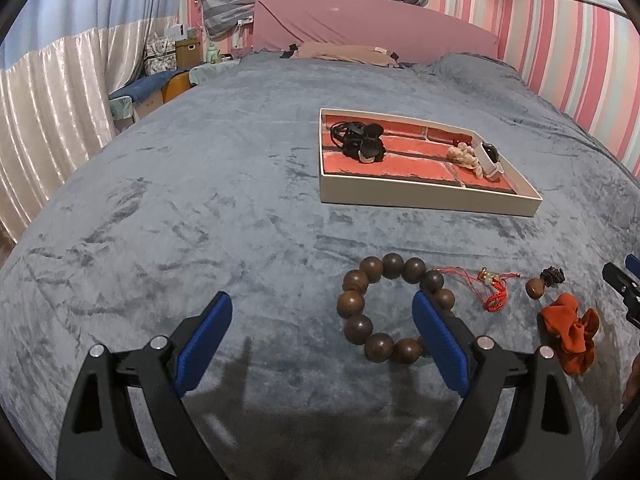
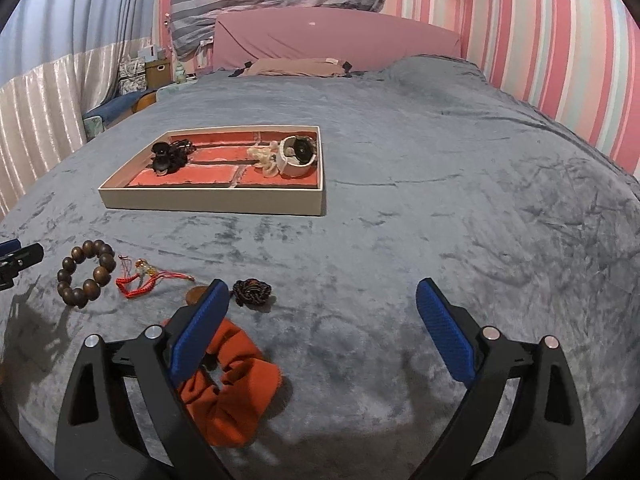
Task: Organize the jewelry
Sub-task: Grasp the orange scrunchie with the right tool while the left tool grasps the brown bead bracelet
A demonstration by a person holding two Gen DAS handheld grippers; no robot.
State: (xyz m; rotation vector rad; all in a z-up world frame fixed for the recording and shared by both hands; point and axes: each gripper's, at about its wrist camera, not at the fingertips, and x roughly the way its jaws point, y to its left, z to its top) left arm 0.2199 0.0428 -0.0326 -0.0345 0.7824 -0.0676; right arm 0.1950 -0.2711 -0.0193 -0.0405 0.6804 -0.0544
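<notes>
A cream tray [image 1: 420,194] [image 2: 208,202] with a red lining sits on the grey bedspread and holds a black hair piece [image 1: 358,140] [image 2: 168,156], a pale beaded piece [image 1: 464,156] [image 2: 264,158] and a white watch [image 1: 490,158] [image 2: 298,156]. In front of it lie a brown bead bracelet [image 1: 360,306] [image 2: 86,272], a red cord charm [image 1: 494,292] [image 2: 138,278], a dark knot with a brown bead [image 1: 544,280] [image 2: 252,292] and an orange scrunchie [image 1: 572,336] [image 2: 228,392]. My left gripper [image 1: 322,314] is open, its right finger over the bracelet. My right gripper [image 2: 322,300] is open, its left finger over the scrunchie.
The bed's pink headboard [image 1: 360,24] and a pillow [image 1: 344,52] are at the far end. A striped wall runs along the right. Curtains and bedside boxes [image 1: 176,52] stand at the left.
</notes>
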